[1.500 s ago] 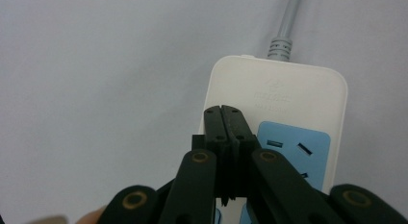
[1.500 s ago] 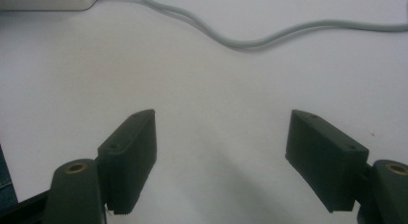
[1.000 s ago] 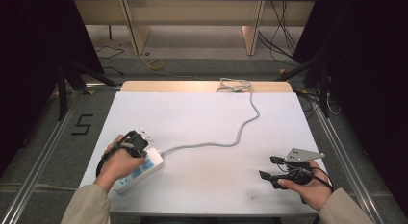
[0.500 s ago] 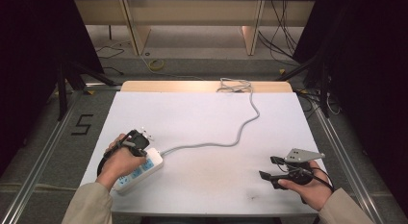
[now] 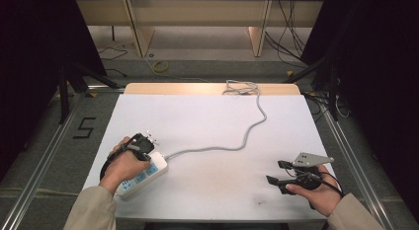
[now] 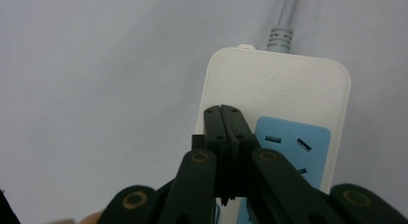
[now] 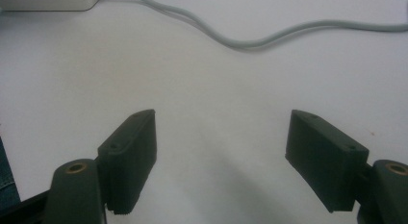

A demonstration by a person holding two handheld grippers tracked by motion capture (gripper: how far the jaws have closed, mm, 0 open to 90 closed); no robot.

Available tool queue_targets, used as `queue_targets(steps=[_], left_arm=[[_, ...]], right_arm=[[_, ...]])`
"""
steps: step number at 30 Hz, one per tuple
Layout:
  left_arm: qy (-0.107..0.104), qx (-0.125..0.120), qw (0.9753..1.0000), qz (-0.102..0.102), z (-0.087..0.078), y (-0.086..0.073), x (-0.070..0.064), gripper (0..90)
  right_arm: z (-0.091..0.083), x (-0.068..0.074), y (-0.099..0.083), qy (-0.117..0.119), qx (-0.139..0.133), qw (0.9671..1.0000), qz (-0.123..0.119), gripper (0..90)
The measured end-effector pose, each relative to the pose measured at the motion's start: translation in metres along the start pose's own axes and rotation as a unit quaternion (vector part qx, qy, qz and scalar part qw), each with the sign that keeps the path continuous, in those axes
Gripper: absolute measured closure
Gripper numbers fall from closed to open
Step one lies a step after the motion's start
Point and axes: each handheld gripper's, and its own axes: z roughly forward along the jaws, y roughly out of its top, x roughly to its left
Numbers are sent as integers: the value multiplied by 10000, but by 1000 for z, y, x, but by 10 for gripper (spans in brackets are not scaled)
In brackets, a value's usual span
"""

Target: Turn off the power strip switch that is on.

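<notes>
The white power strip [image 5: 143, 175] lies diagonally near the desk's [image 5: 212, 121] front-left corner, cord end pointing inward, under the left gripper [image 6: 225, 123] with jaws together, while the right gripper [image 5: 275, 172] is spread apart.

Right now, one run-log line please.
left gripper: shut, over power strip | right gripper: open, empty | cord: slack on table

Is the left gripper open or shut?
Shut: the left gripper has its fingers pressed together, with nothing between, over the power strip.
</notes>
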Motion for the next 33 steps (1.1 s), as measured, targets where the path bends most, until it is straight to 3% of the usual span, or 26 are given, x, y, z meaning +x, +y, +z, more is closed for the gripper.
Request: queue_targets(steps=[22, 25, 26, 29, 33], left_arm=[[12, -64, 9999, -94, 0, -2, 0, 900], [107, 128, 9999, 32, -1, -3, 1, 900], [92, 64, 9999, -37, -1, -4, 0, 900], [139, -71, 9999, 24, -1, -7, -1, 900], [3, -65, 9999, -99, -1, -7, 2, 900]], right_arm=[[0, 0, 0, 3, 11, 10000, -1, 270], [0, 0, 0, 1, 9, 10000, -6, 270], [0, 0, 0, 4, 8, 10000, -7, 270], [1, 0, 0, 11, 13, 10000, -3, 270], [1, 0, 0, 9, 13, 10000, -4, 270]])
